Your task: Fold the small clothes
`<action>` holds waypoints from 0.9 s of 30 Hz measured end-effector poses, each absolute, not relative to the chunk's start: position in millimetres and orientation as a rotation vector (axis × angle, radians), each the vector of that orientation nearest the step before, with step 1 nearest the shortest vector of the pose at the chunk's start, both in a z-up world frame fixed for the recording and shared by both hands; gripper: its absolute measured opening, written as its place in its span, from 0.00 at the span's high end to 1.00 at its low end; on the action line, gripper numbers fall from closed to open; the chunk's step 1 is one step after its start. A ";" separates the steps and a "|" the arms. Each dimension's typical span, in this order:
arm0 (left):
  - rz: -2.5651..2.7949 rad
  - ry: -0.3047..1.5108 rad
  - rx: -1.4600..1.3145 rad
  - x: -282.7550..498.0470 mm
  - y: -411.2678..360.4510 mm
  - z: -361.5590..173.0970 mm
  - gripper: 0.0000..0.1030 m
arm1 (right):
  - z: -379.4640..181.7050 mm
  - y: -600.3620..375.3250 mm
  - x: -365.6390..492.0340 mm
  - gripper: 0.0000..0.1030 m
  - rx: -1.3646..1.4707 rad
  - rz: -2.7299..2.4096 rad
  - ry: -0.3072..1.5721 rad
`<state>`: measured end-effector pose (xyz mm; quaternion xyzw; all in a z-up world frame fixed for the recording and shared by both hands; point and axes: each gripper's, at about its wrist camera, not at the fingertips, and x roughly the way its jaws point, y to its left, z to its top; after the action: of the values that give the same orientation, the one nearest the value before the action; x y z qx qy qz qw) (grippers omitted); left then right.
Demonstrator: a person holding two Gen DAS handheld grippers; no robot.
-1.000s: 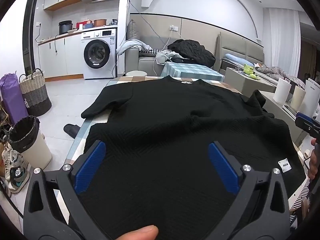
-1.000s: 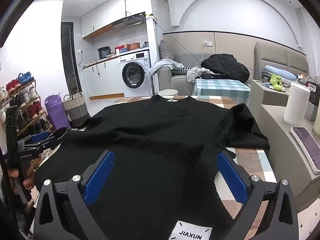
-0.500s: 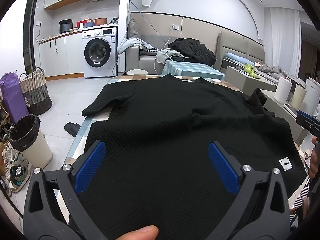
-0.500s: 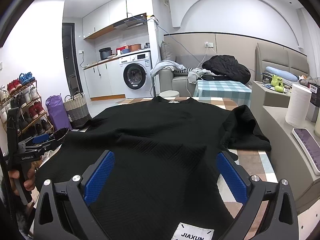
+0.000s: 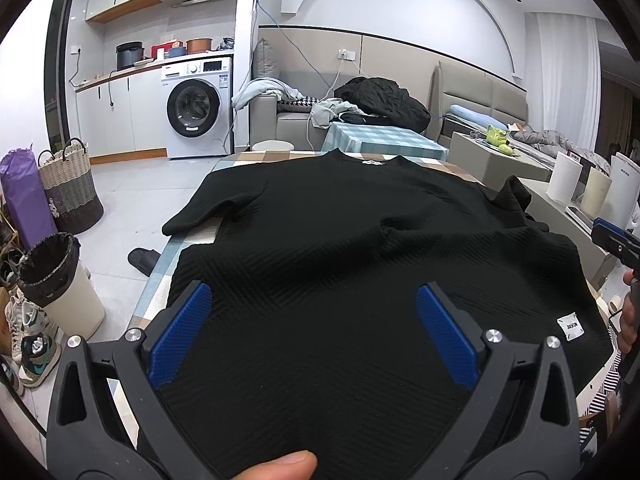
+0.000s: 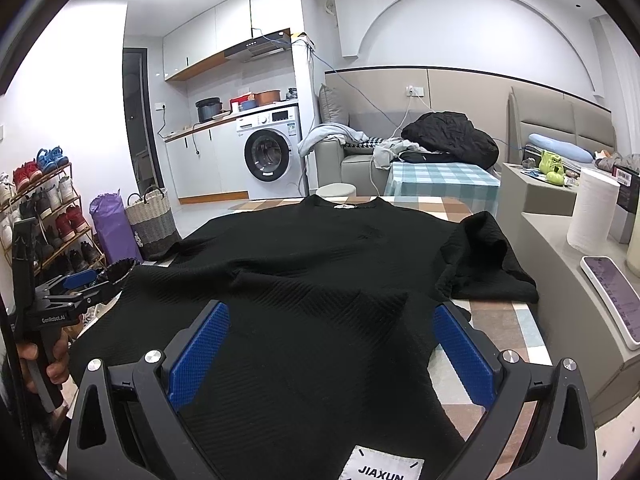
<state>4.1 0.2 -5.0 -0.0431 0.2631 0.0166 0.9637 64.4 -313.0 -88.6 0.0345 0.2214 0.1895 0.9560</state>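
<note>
A black textured short-sleeved top (image 5: 360,248) lies spread flat on a checked table (image 5: 160,280), collar at the far end and hem toward me. Its left sleeve (image 5: 212,208) reaches the table's left edge. The right sleeve (image 6: 488,264) lies bunched on the tabletop. My left gripper (image 5: 314,332) is open over the hem's left part, with nothing between its blue pads (image 5: 180,332). My right gripper (image 6: 330,356) is open over the hem's right part, just behind a white JIAXUN label (image 6: 380,468). Each gripper shows at the edge of the other's view, hand-held.
On the floor to the left are a lined bin (image 5: 56,276), a woven basket (image 5: 68,184) and a slipper (image 5: 142,260). A low ledge on the right holds a phone (image 6: 612,296) and a paper roll (image 6: 592,212). A second checked table (image 6: 440,176) and a sofa stand beyond.
Almost nothing. The right wrist view has drifted slightly, so the top sits a little lower in it. Both grippers stay open over the hem.
</note>
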 end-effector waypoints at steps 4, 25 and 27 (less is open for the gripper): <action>0.033 0.531 -0.086 3.9 0.1 -5.2 0.01 | -89.1 -312.3 64.8 0.00 0.067 0.382 0.454; 0.034 0.531 -0.085 3.9 -0.3 -5.1 0.01 | -91.2 -311.3 67.3 0.00 0.066 0.388 0.453; 0.033 0.530 -0.084 3.8 -0.4 -5.2 0.01 | -91.4 -311.2 67.1 0.00 0.065 0.388 0.453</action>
<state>3.8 -0.4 -5.2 -0.0417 0.2619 0.0165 0.9641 67.1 -311.2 -91.4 0.0318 0.2233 0.1910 0.9553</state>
